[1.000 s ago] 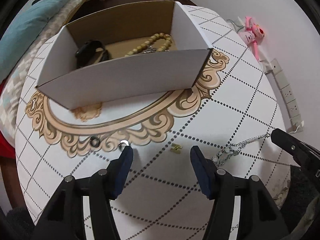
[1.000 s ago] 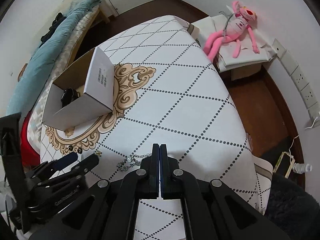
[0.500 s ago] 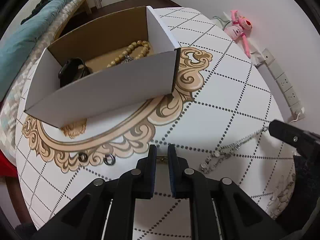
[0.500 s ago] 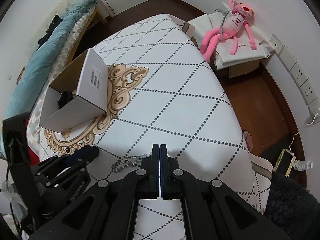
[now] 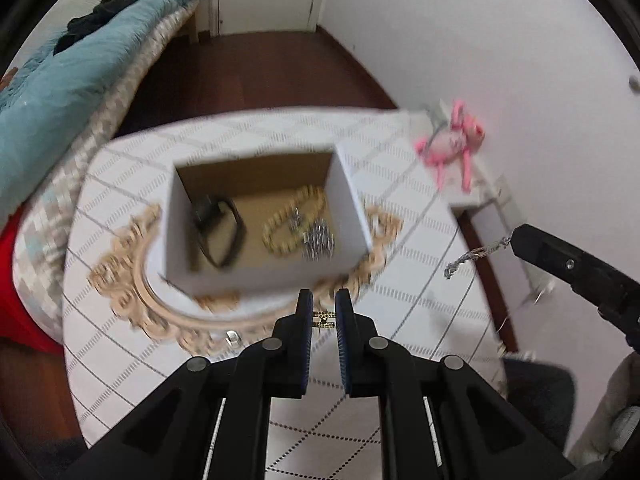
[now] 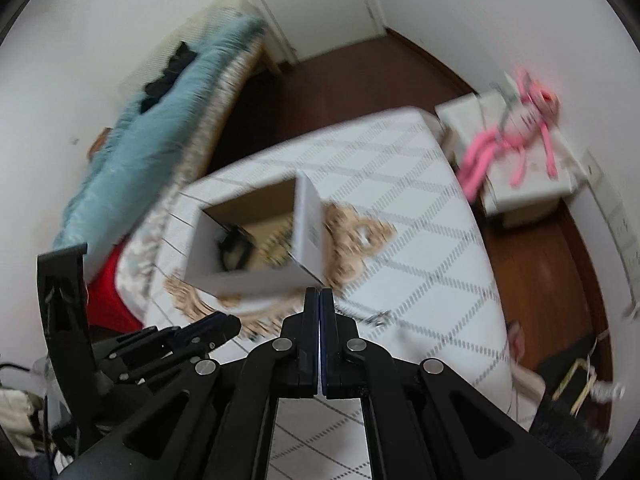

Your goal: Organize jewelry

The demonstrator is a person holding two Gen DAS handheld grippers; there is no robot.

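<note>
Here a small gold piece (image 5: 324, 319) is pinched between the nearly closed jaws of the left gripper (image 5: 324, 312), and a silver chain (image 5: 476, 256) is clamped in the fully closed right gripper (image 6: 320, 300), both held above the table (image 5: 400, 420) near the open box (image 5: 256, 276), presumably to be dropped in. Only the left view shows the gold piece, the hanging chain and the bead necklace (image 5: 292, 220) inside; in the right view the chain is largely hidden.
</note>
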